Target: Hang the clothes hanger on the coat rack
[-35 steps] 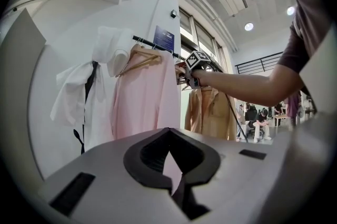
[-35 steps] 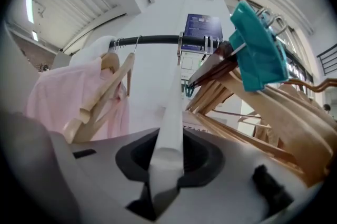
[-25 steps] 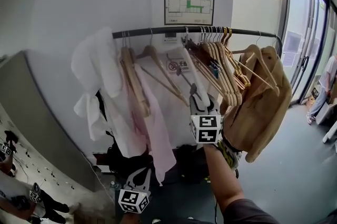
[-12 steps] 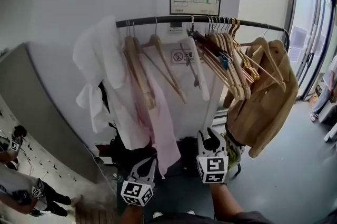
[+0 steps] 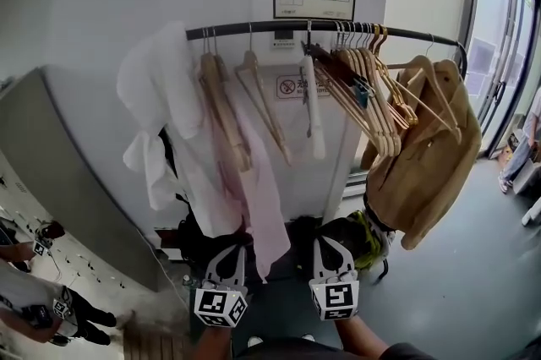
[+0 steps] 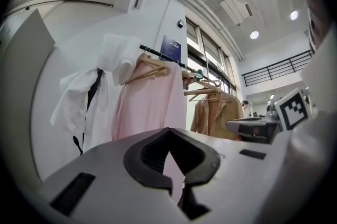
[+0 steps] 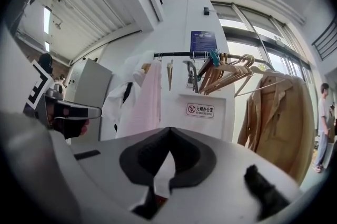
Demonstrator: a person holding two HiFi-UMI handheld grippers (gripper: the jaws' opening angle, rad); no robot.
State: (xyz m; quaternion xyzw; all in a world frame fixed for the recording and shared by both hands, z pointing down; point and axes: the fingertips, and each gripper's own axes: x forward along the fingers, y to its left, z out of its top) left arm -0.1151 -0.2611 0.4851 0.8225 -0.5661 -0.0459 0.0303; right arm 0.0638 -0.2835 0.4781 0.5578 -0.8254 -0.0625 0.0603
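A white hanger (image 5: 314,113) hangs free from the black rail of the coat rack (image 5: 279,26), between a wooden hanger (image 5: 258,92) and a bunch of wooden hangers (image 5: 372,88). The right gripper view also shows the white hanger (image 7: 190,73) on the rail (image 7: 179,53). My right gripper (image 5: 330,242) is low, well below the rail, shut and empty. Beside it on the left, my left gripper (image 5: 232,250) is shut with nothing held. Both point level toward the hanging clothes.
A pink garment (image 5: 258,198) and a white garment (image 5: 161,113) hang on the rail's left part. A tan coat (image 5: 423,172) hangs at its right end. A grey cabinet (image 5: 51,181) stands at the left, and glass doors (image 5: 507,54) are at the right.
My right gripper dropped from the white hanger at the rail to beside the left gripper, and its jaws went from open to shut. The hanger stays on the rail.
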